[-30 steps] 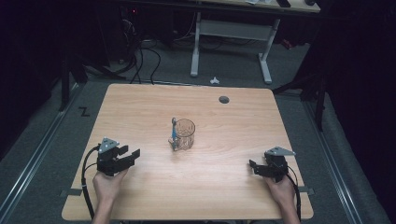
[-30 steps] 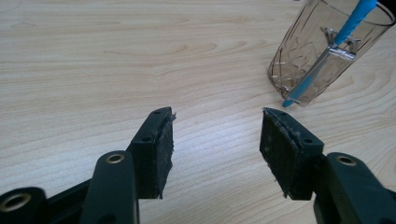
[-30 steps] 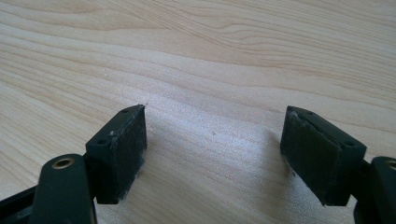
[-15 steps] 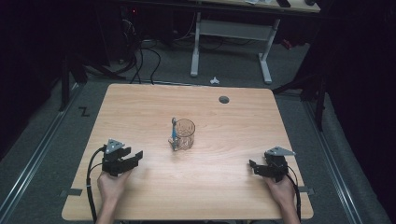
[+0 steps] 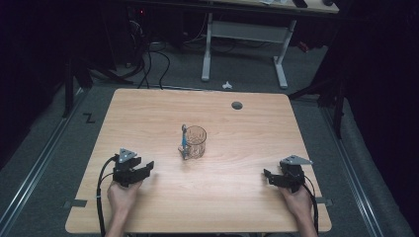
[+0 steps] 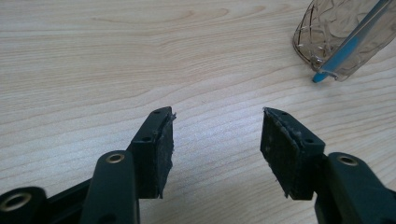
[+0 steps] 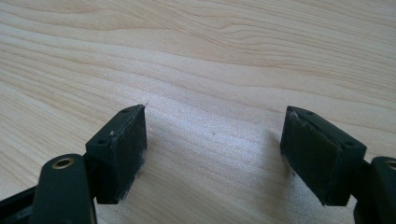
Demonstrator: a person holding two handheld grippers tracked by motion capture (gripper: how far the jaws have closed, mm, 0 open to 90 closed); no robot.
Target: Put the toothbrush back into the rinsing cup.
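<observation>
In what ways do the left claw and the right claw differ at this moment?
The left claw points toward the glass mug at the table's middle, while the right claw points leftward across bare wood. Ahead of the left claw's jaws, the left gripper view shows the mug with a blue-tipped tool inside; ahead of the right claw's jaws lies plain tabletop. Both are open, empty and held low near the table's front edge.

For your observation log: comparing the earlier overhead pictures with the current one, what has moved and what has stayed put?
The left gripper has drawn back toward the table's near edge and slightly rightward, open and empty. The right gripper, the glass mug and the blue-handled utensil in it have not moved.
</observation>
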